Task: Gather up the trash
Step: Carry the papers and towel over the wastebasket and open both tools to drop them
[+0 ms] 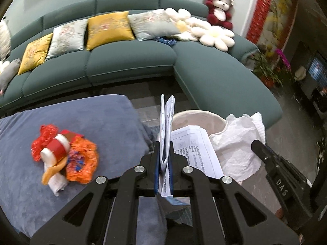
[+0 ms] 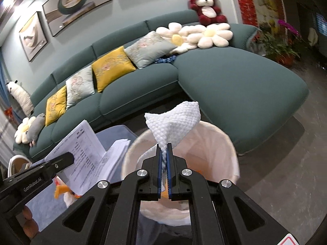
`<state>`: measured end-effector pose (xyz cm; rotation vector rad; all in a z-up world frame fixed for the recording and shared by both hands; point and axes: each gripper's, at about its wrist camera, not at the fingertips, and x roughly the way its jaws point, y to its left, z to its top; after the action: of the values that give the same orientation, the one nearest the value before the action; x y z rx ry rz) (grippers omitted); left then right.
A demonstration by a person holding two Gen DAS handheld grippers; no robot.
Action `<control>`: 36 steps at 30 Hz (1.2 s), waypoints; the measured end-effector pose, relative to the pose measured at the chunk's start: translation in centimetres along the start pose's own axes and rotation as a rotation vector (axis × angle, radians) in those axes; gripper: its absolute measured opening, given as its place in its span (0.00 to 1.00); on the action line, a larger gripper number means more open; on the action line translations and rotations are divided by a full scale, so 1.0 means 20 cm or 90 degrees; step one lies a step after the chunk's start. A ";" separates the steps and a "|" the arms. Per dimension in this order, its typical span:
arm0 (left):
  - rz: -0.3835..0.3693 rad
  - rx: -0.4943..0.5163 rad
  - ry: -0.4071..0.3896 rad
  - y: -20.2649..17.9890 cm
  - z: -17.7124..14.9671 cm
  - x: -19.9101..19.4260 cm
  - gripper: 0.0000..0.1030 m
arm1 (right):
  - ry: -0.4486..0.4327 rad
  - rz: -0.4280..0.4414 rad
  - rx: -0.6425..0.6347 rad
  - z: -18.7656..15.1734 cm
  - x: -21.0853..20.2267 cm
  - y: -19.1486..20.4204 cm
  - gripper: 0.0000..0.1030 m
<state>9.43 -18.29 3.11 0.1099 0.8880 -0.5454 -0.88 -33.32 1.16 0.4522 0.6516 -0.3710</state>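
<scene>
Living room with a long curved teal sofa along a pale wall, lined with yellow and grey cushions and white daisy-shaped pillows; red-and-white plush bear propped on the sofa back at the far end; framed pictures hung above, potted flowers off to the right; dark floor between sofa and foreground. Nearer, a tabletop draped in blue-grey velvety cloth; on it, a heap of trash: crumpled red and orange plastic wrappers, a white roll banded in red, an orange strip, all bunched and touching. Just beside the tabletop's right edge, a round bin lined with a pale bag, standing on the floor. Left gripper clamped tight on a folded sheaf of printed white papers, sheets standing upright between the blue pads and fanning open past them, held over the near rim of the bin. Right gripper pinched closed on a crumpled white embossed paper towel, its corner rising above the tips, the rest trailing down, directly over the bin's mouth.
</scene>
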 end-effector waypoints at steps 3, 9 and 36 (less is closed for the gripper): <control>-0.011 0.015 0.016 -0.08 0.01 0.06 0.06 | 0.010 -0.011 0.011 -0.01 0.04 -0.07 0.04; -0.017 0.029 0.042 -0.19 0.01 0.19 0.07 | 0.032 -0.022 0.028 -0.02 0.11 -0.17 0.04; 0.060 -0.048 0.012 0.18 -0.02 0.06 0.61 | 0.011 0.013 -0.022 0.00 0.05 0.13 0.45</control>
<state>11.47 -15.51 1.44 0.0882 0.9152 -0.4231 0.96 -31.34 1.18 0.4297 0.6694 -0.3365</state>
